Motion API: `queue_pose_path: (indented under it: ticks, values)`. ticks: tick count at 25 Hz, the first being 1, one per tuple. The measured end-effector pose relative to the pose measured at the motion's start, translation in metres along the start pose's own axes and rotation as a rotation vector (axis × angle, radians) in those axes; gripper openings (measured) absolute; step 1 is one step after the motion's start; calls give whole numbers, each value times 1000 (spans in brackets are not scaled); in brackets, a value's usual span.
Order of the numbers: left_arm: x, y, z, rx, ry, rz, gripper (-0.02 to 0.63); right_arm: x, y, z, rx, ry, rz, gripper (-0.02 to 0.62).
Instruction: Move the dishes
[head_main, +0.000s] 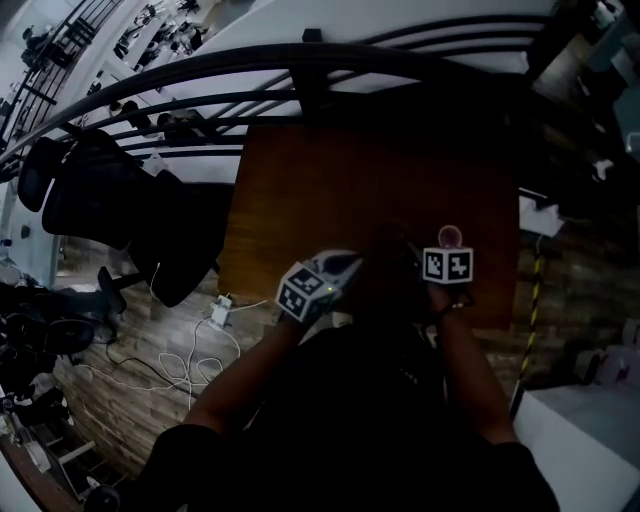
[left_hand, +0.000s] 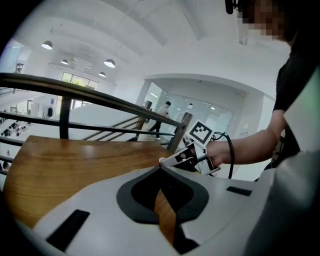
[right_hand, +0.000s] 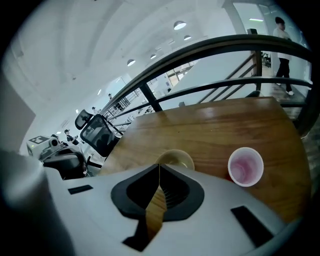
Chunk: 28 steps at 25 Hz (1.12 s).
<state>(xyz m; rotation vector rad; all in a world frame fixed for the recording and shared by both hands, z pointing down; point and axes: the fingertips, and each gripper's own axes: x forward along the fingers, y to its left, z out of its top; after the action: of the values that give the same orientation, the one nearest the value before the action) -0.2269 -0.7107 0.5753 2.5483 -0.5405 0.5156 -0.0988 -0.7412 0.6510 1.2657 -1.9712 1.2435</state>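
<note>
The table (head_main: 330, 200) carries both dishes at its near right. The left gripper (left_hand: 160, 168) and right gripper (right_hand: 159, 165) have jaws pressed together, empty. Pushing forward like that would likely shove the bowl (right_hand: 176, 158) just beyond the right gripper, or topple the cup (right_hand: 245, 166) beside it.

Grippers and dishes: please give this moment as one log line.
left gripper: shut, empty | right gripper: shut, empty | bowl, cup: on table
</note>
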Motion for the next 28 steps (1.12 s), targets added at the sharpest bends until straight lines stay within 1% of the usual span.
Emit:
queue_pose_path:
  ticks: [2,6,10,13,17,23,25,28]
  values:
    - [-8,-6,4,7,-17,-1,-9,-9,9,-2,-14,-17,8,12]
    - [-21,-18,10,12,-50,-13,-9,-30,30,-5,-44,-54,23,11]
    - [-27,-24,7,8,-55,-17,-9,-45,44,-14,-60,-70,40,11]
    - [-28,-30,6,-3,-60,-16,-9,-57,48,-21,-71,-77,41,11]
    - [-22,-51,9,-5,-67,-15,-9,-79,42,-29,-90,-95,46,11]
    - [-4,-86,15,-13,-80,13,-9,-110,33,-49,-139,-103,88,11]
    - [1,-101,14,-16,-88,35,-9,-122,32,-59,-154,-105,110,11]
    - [7,-118,8,-9,-74,78,-11,-138,31,-71,-180,-113,142,11]
